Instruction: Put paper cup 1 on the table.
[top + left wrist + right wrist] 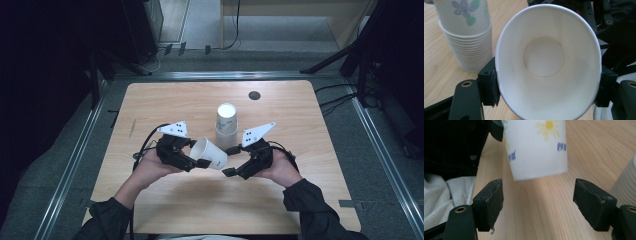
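Both forearms come in from the near edge of the wooden table (165, 100), hands angled inward so the two tools face each other. The left gripper (192, 161) clamps a single paper cup (209, 153) by its rim, pads squeezing the mouth to an oval – the cup lies tipped on its side above the tabletop, its base toward the right gripper (231, 170). That one stands wide, nothing between its pads, the cup's base just beyond them. The stack of cups (226, 126) stands upright just behind. The single cup's far wall is hidden.
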Motion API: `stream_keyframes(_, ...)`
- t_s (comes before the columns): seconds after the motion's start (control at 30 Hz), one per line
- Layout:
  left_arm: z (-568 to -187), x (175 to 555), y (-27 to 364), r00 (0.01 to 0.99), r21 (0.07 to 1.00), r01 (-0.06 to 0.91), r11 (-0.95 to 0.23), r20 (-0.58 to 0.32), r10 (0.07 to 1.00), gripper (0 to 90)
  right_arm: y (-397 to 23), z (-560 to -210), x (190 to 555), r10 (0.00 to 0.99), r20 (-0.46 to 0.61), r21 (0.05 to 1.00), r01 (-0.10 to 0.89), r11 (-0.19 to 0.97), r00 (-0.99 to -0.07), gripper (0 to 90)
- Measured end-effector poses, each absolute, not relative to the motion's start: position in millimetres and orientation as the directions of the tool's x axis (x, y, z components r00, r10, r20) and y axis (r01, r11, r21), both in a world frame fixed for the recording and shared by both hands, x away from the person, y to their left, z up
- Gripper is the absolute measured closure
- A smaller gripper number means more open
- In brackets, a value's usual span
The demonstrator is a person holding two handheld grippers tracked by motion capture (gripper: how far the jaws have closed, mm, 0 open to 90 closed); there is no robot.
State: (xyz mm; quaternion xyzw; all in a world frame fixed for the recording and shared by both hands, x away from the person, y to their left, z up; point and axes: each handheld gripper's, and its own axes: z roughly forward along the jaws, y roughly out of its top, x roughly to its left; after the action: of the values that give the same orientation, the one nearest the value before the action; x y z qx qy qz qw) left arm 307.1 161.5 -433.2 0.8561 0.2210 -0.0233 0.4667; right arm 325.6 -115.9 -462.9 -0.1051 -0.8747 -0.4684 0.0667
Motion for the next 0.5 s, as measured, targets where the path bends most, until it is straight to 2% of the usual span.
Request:
stream_keyframes(0.17,-430,313,167,0.897,0.778,0.401,-0.483,-0.228,0.378,26.9,-122,-465,325,0.178,0.201,0.79,0.267,0.552,-0.963,27.3)
stream_keyframes(0.5,-430,326,169,0.883,0.717,0.433,-0.547,-0.214,0.418,26.9,-137,-463,324,0.232,0.192,0.805,0.289,0.518,-0.953,28.0)
